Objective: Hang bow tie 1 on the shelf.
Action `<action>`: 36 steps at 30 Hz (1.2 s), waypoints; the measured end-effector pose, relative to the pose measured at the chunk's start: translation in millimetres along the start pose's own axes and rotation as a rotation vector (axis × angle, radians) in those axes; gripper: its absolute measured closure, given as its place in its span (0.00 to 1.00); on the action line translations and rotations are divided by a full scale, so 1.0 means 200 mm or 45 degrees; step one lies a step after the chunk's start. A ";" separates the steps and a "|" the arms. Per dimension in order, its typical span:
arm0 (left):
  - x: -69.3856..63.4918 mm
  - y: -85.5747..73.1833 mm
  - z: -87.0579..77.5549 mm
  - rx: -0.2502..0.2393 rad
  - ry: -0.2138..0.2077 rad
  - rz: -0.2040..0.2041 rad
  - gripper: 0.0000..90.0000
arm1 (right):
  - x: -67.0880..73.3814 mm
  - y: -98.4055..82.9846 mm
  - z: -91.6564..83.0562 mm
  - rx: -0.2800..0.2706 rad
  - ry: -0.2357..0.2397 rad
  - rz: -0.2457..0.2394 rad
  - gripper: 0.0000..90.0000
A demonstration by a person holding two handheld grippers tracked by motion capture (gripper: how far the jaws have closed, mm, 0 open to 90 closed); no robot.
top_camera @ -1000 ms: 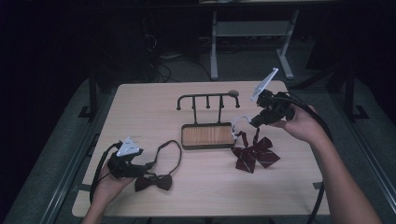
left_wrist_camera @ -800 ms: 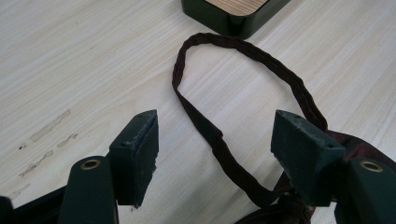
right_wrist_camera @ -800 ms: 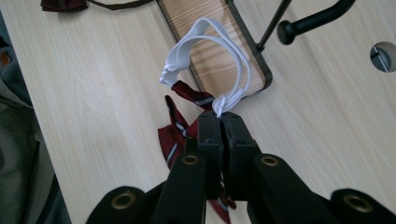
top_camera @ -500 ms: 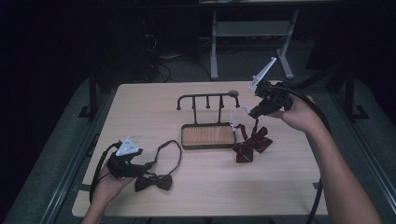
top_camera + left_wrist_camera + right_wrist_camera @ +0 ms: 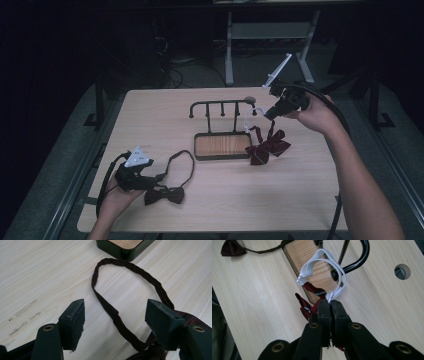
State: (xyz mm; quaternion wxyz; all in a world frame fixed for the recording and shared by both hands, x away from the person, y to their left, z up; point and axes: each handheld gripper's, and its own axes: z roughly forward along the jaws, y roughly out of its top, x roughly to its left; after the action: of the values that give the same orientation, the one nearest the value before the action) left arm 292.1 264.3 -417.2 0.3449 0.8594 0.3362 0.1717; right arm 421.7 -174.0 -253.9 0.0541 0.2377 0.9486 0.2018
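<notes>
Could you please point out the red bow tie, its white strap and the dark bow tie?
red bow tie [image 5: 267, 146], high view, its wings.
white strap [image 5: 319, 255], right gripper view, loop top.
dark bow tie [image 5: 164, 195], high view, the knot.

High view: fixed camera above the person's side, facing forward and down, taking in the whole counter [image 5: 150, 115] from afar. Left tool view: camera riding on the left tool [image 5: 115, 325], set low and close to the counter, looking past a strap loop [image 5: 130, 267] to a corner of the rack [image 5: 125, 250]. Right tool view: camera on the right tool [image 5: 330, 312], raised, looking steeply down. All three views share the rack's base.
</notes>
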 end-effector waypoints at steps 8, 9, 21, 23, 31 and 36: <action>0.00 0.00 0.00 -0.006 0.000 -0.003 0.36 | -0.06 0.00 0.02 0.001 0.002 0.046 0.96; 0.00 0.00 0.00 -0.003 -0.002 -0.004 0.36 | -0.07 0.00 0.02 0.003 -0.004 0.047 0.96; 0.00 0.00 -0.01 -0.023 -0.005 -0.008 0.36 | -0.11 0.01 0.06 0.017 -0.008 0.086 0.96; 0.01 0.00 -0.01 -0.014 -0.002 0.003 0.36 | -0.11 0.01 0.07 0.017 -0.004 0.083 0.96; 0.00 0.00 -0.01 -0.016 -0.006 -0.002 0.36 | -0.13 0.00 0.09 0.021 0.002 0.104 0.92; 0.00 0.00 -0.01 -0.013 -0.005 -0.001 0.36 | -0.12 -0.01 0.10 0.019 0.005 0.099 0.91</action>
State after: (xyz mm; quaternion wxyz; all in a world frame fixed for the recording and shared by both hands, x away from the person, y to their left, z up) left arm 291.3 264.8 -415.8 0.3499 0.8579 0.3350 0.1715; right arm 446.8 -179.7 -271.8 0.0423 0.2744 0.9402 0.1971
